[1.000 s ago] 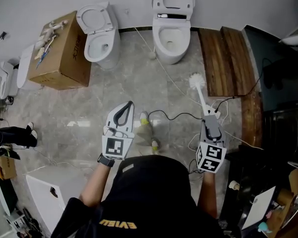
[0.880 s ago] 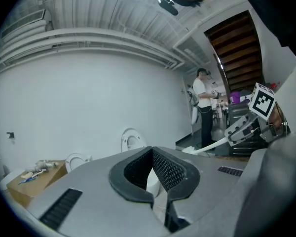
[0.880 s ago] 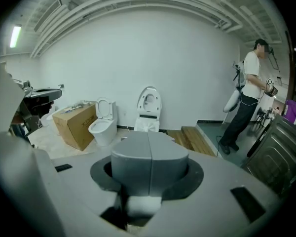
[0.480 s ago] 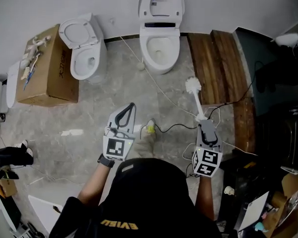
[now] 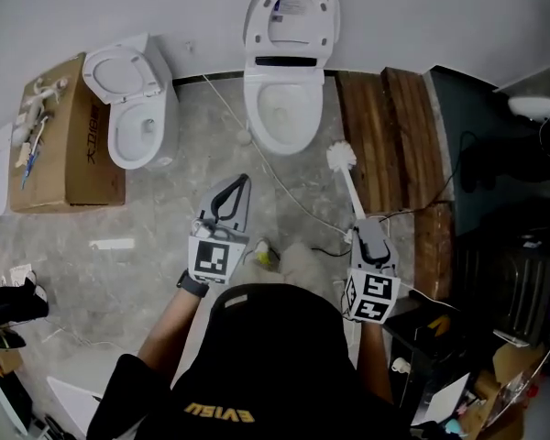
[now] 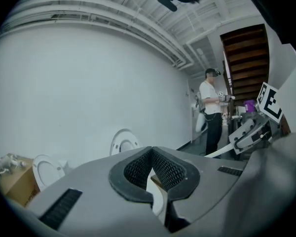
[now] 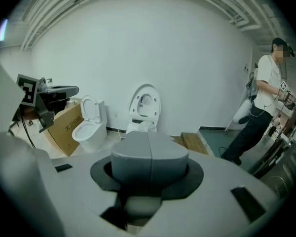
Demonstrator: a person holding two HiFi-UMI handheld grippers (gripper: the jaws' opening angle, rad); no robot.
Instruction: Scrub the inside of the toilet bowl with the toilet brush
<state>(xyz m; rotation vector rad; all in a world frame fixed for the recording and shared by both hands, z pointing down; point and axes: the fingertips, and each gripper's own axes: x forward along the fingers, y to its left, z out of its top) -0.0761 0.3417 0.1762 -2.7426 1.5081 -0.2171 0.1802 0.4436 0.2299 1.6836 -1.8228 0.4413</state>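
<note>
Pinching the toilet brush (image 5: 349, 183) — round white head, pale handle — right tongs (image 5: 360, 224); left tongs (image 5: 241, 184) pressed together.

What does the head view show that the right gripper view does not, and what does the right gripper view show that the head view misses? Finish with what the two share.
Only the head view shows the toilet brush, with its white head sticking out ahead of the right gripper, which is clamped on the handle. Only the right gripper view shows a person in a white shirt standing at the right. Both show the larger toilet and the smaller toilet, lids raised, plus the cardboard box and the wooden boards.
</note>
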